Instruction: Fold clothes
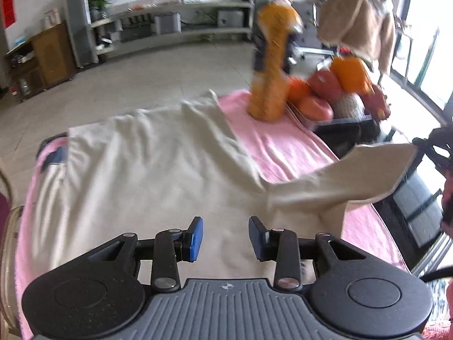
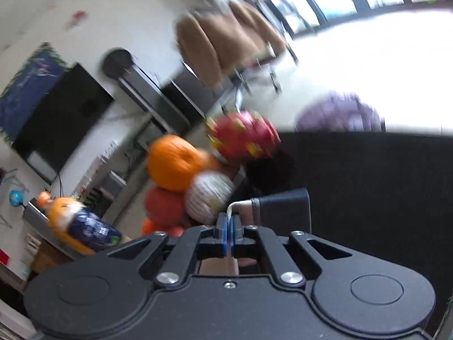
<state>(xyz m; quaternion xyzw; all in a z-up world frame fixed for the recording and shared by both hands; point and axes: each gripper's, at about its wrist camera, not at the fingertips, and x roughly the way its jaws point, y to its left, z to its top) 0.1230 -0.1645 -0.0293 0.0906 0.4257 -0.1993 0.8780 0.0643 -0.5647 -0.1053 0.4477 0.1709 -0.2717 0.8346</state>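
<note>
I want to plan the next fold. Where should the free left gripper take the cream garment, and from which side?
Probably at its far edge, where the cream garment bunches into a raised corner on the pink towel: a ridge that pads can pinch. Come from above with the open left gripper. The right gripper is shut on the lifted sleeve.

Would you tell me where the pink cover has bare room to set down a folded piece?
The pink cover lies bare in a strip between the cream garment and its right edge, below the orange bottle. The far right corner is crowded by the bottle and the fruit pile. The lifted sleeve overhangs the near right.
</note>
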